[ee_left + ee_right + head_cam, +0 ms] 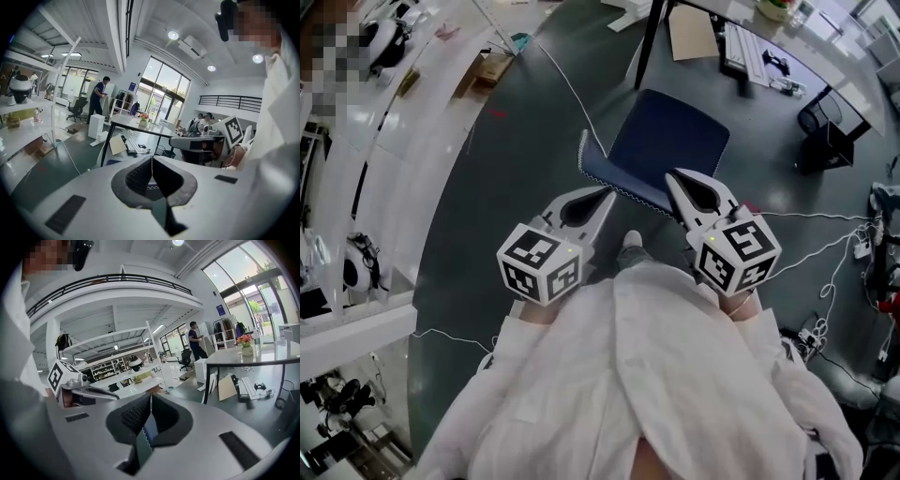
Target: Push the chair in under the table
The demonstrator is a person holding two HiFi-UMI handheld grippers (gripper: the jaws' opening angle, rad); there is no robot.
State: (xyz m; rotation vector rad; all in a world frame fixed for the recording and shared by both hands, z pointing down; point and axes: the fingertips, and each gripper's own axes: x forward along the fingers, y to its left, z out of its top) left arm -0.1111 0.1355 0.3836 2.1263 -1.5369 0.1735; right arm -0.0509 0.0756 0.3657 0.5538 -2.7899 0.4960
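Presently at the pushing step. Floor (487, 244): dark grey, open between person and table (262, 355). Table along the far side of the head view, black leg (651, 42) slanting down to the floor; below the tabletop a keyboard (741, 52) and a cardboard sheet (692, 33), seemingly lying on the floor. Chair (670, 141): blue, on the floor short of the table, seat turned toward it and not yet beneath the tabletop, far left seat corner near the leg's foot, backrest toward the person. Left gripper (607, 195): closed tip to tip, nothing clamped, nose at the left end of the backrest's top edge (633, 192). Right gripper (672, 178): likewise closed and empty, nose at the right end of that edge; white zigzag stitching (145, 434) on blue fabric visible just below its shut jaws. Contact at both ends likely, not certain from these views. Judgement on method: treat as two blunt pushers, not clamps. Press level and evenly at both ends to avoid yawing the chair; aim the seat to the right of the leg, not into it. Keep the noses on the edge without riding over the top, and avoid downward load, a tipping risk. Mind the white cable (567, 84) on the floor left of the chair and the things below the tabletop: possible snags for the chair's feet. Finish with the backrest close to the table's near edge.
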